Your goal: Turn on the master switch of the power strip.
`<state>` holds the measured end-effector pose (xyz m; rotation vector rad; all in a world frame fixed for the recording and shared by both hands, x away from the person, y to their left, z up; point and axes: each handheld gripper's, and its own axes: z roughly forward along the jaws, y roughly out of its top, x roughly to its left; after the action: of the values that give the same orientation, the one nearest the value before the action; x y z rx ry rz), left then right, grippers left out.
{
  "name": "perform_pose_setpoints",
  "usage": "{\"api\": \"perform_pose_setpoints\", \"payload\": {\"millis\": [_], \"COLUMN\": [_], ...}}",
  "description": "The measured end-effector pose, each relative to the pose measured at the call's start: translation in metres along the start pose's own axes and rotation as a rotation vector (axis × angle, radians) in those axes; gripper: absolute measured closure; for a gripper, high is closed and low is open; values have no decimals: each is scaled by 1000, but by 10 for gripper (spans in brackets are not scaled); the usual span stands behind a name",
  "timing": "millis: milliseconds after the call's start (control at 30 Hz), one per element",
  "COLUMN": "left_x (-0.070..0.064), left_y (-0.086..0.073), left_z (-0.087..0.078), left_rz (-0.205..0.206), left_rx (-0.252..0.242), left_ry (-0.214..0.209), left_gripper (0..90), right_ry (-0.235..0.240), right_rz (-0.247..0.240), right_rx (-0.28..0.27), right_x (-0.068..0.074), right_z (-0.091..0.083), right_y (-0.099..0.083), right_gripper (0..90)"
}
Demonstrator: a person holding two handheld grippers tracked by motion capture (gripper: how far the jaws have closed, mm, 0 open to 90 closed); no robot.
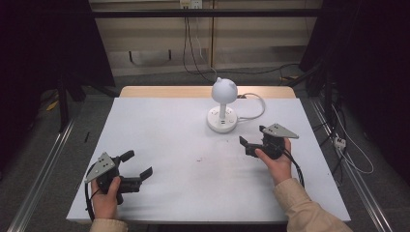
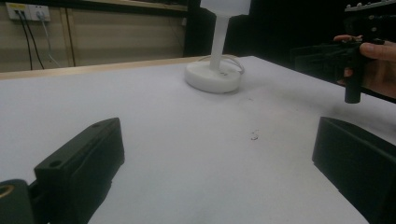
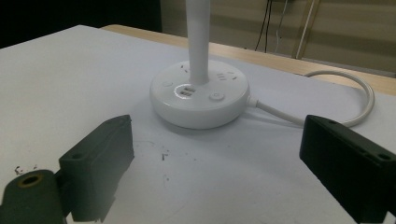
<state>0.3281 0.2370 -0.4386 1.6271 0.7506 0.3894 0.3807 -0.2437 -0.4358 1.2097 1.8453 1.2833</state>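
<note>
While I hold my left gripper (image 1: 137,170) low at seven o'clock on the white table (image 1: 174,145), its jaws spread wide and clasping nothing, my right gripper (image 1: 252,137) sits at three o'clock, equally released. Beyond it, at twelve o'clock, stands one white desk lamp (image 1: 223,104), its round base (image 3: 200,95) showing two USB ports and one cord (image 3: 348,95).

Lamp (image 3: 198,93): smooth glossy white plastic. Table (image 1: 169,145) under it: matt white, wood edge behind. Gripper jaws: matt black plastic.
</note>
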Motion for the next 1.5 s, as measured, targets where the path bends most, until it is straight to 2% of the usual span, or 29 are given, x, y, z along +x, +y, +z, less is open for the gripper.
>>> {"api": "perform_pose_setpoints", "payload": {"millis": [467, 1500], "left_x": [-1, 1], "left_y": [1, 0], "left_z": [1, -1], "left_rz": [-2, -12], "left_rx": [-9, -21], "left_ry": [-16, -11], "left_gripper": [19, 19], "right_ry": [-20, -33], "right_rz": [-19, -20], "right_rx": [16, 32], "right_x": [0, -3], "right_z": [15, 40], "right_y": [8, 20], "right_gripper": [105, 121]}}
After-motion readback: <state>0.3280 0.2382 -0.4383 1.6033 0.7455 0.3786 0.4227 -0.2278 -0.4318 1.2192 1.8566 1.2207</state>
